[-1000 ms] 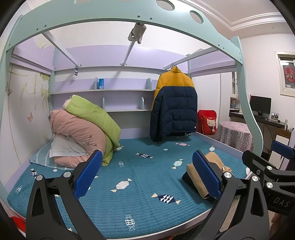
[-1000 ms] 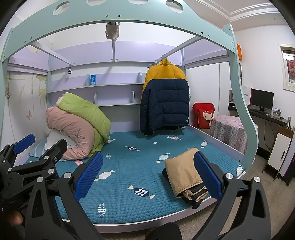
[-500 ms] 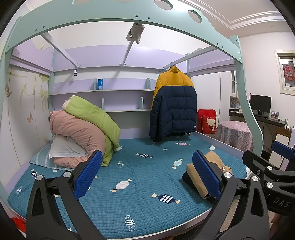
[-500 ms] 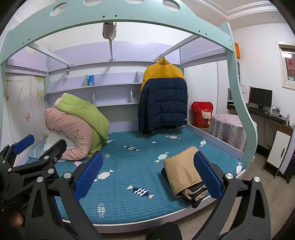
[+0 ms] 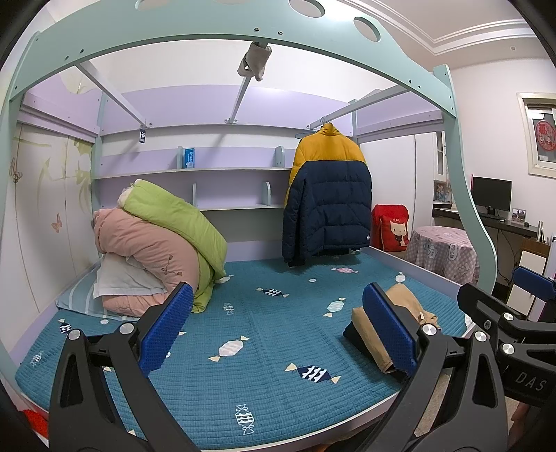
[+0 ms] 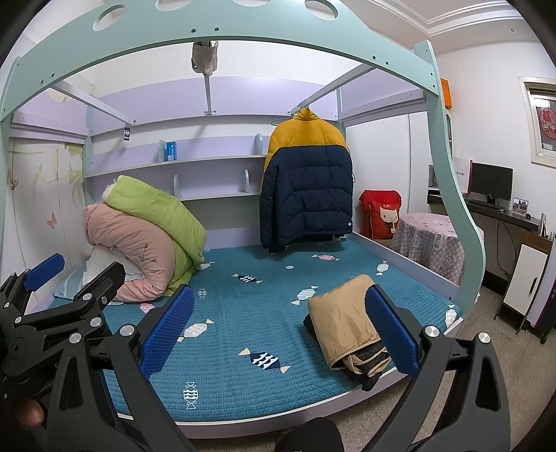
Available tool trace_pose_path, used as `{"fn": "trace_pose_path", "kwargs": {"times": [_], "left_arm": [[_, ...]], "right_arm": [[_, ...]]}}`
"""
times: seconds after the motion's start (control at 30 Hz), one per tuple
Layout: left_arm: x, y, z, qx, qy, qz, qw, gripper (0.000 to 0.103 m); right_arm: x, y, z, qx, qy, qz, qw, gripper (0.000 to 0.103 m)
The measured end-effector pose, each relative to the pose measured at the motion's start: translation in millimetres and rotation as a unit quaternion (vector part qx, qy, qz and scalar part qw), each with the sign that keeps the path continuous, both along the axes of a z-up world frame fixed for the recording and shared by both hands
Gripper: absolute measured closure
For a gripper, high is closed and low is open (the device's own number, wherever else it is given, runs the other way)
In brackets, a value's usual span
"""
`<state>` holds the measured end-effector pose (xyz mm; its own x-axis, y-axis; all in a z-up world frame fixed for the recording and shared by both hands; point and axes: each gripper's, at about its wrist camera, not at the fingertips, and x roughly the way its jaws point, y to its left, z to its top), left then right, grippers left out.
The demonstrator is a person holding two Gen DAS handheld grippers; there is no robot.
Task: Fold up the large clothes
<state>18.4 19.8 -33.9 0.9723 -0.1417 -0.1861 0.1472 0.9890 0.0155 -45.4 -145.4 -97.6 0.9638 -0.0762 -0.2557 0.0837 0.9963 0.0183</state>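
Nearest to us, we hold two black tongs with blue ribbed pads, both spread wide with nothing between them. The left tongs [image 5: 276, 328] hang over the near edge of the bed, and the right tongs [image 6: 279, 328] do the same a little further right. Each view catches the other tongs at its side, also open.

Just beyond lies the teal quilted bed cover printed with candy and fish shapes [image 6: 243, 313], spread flat over the mattress. On its near right part, close to the bed's edge, rests a folded tan padded garment with a dark lining showing at its open end [image 6: 344, 320]; in the right view it sits partly behind the right-hand pad, apart from both tongs.

Further back on the left, a rolled pink quilt [image 5: 146, 250] sits on a white pillow, with a lime green quilt [image 5: 180, 222] draped over it.

At the far end, a large yellow and navy puffer jacket [image 5: 326, 201] hangs from a rail under the pale green bunk frame [image 5: 208, 21], its hem just above the cover. Behind it run lilac wall shelves [image 5: 194, 170]. To the right, off the bed, stand a red cartoon cushion [image 5: 391, 227] and a round table under a checked cloth [image 5: 441, 250].
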Motion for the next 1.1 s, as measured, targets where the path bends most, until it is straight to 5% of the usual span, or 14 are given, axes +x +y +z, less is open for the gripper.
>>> {"fn": "trace_pose_path", "kwargs": {"times": [1.1], "left_arm": [[5.2,3.2,-2.4,0.001,0.002,-0.004,1.0,0.005]], "right_arm": [[-4.3,0.6,-1.8,0.003,0.0,-0.003,1.0,0.008]]}}
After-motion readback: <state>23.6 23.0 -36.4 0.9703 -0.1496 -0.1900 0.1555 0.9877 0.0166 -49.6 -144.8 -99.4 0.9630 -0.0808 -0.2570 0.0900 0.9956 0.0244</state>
